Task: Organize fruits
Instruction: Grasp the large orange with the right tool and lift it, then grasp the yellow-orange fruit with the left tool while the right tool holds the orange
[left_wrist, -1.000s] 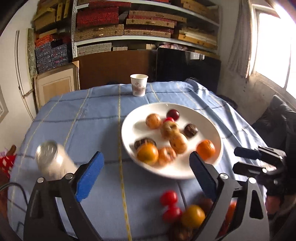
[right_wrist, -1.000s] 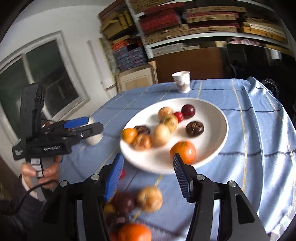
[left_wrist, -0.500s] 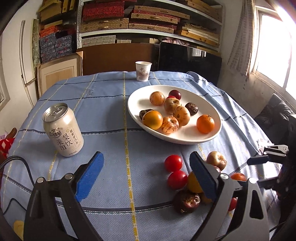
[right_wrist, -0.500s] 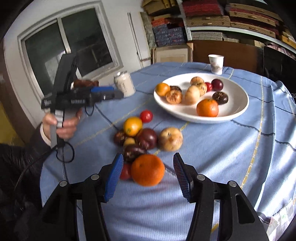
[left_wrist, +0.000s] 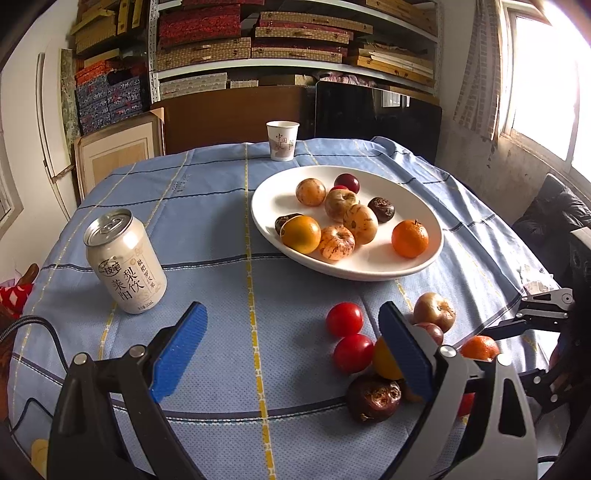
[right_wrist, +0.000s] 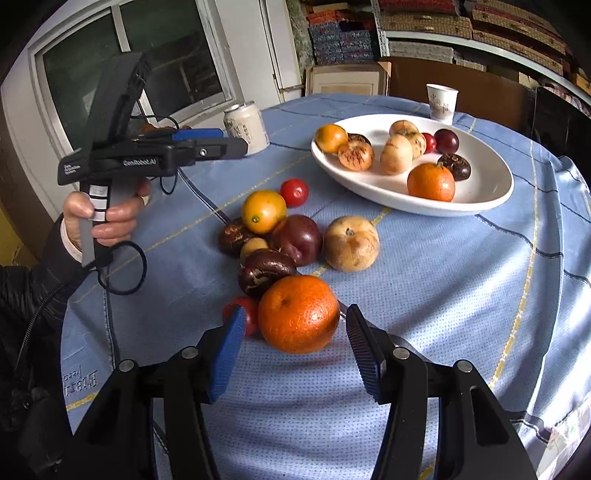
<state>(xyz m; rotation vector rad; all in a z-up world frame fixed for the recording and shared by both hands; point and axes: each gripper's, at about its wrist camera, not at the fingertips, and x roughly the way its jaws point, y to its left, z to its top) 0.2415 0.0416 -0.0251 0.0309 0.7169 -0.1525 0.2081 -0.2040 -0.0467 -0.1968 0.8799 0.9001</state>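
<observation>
A white plate (left_wrist: 369, 272) holds several fruits, among them an orange (left_wrist: 410, 238). Loose fruit lies on the blue cloth in front of it: two red tomatoes (left_wrist: 344, 319), a dark passion fruit (left_wrist: 373, 397), a brownish apple (left_wrist: 434, 312). My left gripper (left_wrist: 291, 347) hovers open over bare cloth left of this pile, with nothing between its pads. In the right wrist view a large orange (right_wrist: 298, 314) sits at the near end of the pile (right_wrist: 295, 236). My right gripper (right_wrist: 295, 334) is open, its blue pads either side of that orange with gaps showing. The plate (right_wrist: 491, 195) lies beyond.
A drink can (left_wrist: 125, 262) stands at the left of the table and a paper cup (left_wrist: 282, 140) at the far edge. A person's hand (right_wrist: 107, 218) holds the left gripper (right_wrist: 221, 146) above the table's left side. Shelves of boxes line the back wall.
Both views drew back and down from the plate. The right gripper swung onto the loose pile, and the large orange now lies between its pads. The can came into the left view.
</observation>
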